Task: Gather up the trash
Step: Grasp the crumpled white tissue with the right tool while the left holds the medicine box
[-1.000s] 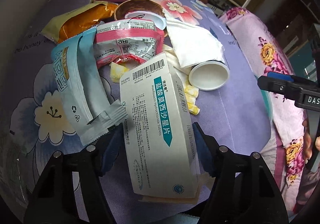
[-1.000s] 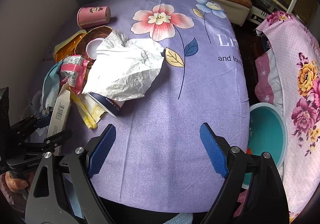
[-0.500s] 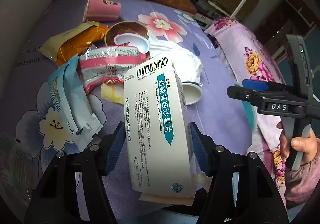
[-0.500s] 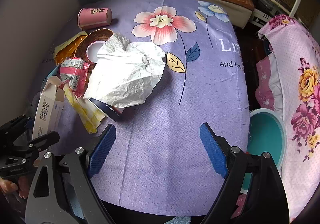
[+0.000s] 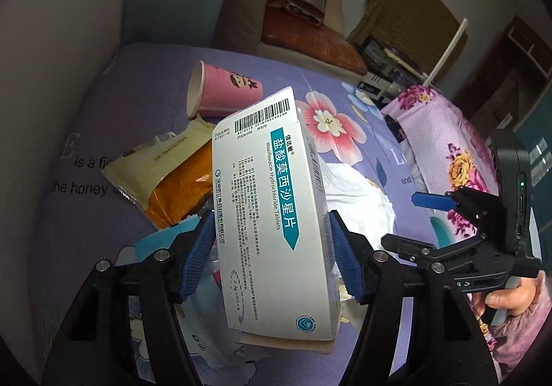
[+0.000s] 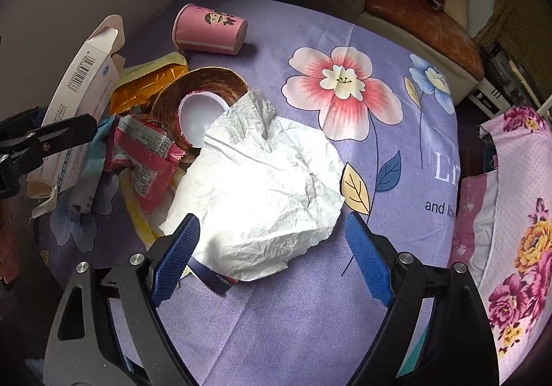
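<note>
My left gripper [image 5: 270,248] is shut on a white and teal medicine box [image 5: 272,213] and holds it tilted above the trash pile; the box [image 6: 79,89] also shows at the left of the right wrist view. My right gripper [image 6: 272,234] hangs open over a crumpled white paper [image 6: 262,186], with nothing between its pads. On the purple flowered tablecloth [image 6: 310,317] lie a pink paper cup [image 6: 210,29] on its side, a yellow-orange snack bag [image 5: 165,175], a pink-and-silver wrapper [image 6: 148,151], a brown paper bowl [image 6: 207,86] and a light blue pouch [image 6: 86,165].
A floral quilt [image 6: 517,213] lies right of the table. A brown-cushioned sofa [image 6: 414,6] stands behind it, with a wall at the left. A person's hand [image 5: 510,299] grips the right tool. A dark blue cup [image 6: 217,279] pokes out under the paper.
The left gripper has lifted the medicine box off the pile and tipped upward. The right gripper has moved left, from bare cloth to above the white paper.
</note>
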{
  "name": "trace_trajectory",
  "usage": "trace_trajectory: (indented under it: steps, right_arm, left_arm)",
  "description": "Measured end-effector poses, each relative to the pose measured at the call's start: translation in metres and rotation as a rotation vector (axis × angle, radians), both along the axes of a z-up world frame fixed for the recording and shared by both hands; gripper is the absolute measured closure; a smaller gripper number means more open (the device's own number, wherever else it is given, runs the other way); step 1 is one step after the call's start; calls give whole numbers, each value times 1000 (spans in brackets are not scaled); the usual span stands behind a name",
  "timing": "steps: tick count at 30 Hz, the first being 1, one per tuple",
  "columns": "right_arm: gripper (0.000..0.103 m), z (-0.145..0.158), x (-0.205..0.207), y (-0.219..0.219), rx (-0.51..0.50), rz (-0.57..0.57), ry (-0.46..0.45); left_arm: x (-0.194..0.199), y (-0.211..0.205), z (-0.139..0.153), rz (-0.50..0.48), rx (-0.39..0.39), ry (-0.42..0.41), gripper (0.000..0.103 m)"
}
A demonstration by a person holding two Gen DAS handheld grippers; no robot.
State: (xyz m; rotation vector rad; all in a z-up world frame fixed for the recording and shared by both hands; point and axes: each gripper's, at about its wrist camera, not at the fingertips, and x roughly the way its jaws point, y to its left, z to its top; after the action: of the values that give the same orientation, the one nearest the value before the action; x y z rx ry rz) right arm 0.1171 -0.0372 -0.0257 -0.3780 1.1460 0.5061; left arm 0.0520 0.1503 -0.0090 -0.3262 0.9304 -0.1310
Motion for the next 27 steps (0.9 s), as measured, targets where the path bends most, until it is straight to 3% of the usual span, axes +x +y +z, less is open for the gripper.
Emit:
trace_trajectory:
  steps: [6,8,9,12,16,17,18,21,23,25,27]
  right_arm:
    - [21,-28,27,16,-4,24,57]
    - [36,-32,33,17,12,9,59]
    - [51,-34,34,17,15,5,61]
    - [62,-38,36,20,26,5,68]
    - [63,-30,37,18,81,-13,68]
    - [60,-28,39,16,106,-21,84]
    - [43,-27,41,16,112,-29,96]
    - [41,-26,43,15,88,-40,58]
    - [47,-29,44,17,84,-33,67]
    - [73,-31,44,19,73,-27,66]
    - [77,-32,45,20,82,-28,67]
  left_arm:
    - [14,7,-19,-5,-16,39,37]
    - [16,7,-24,-6,-22,49,37]
    - [17,7,-26,-7,-24,54,37]
    - [20,7,-30,-6,-26,62,37]
    - [23,6,-29,-6,-30,60,37]
    - [23,5,-29,-10,-27,60,37]
    - [22,4,-29,-13,-21,59,36]
    - [20,2,-29,-16,-19,57,36]
    - [21,2,-29,-15,-19,58,36]
    - [21,2,-29,-13,-24,61,36]
    - [21,1,-30,-14,-25,63,36]
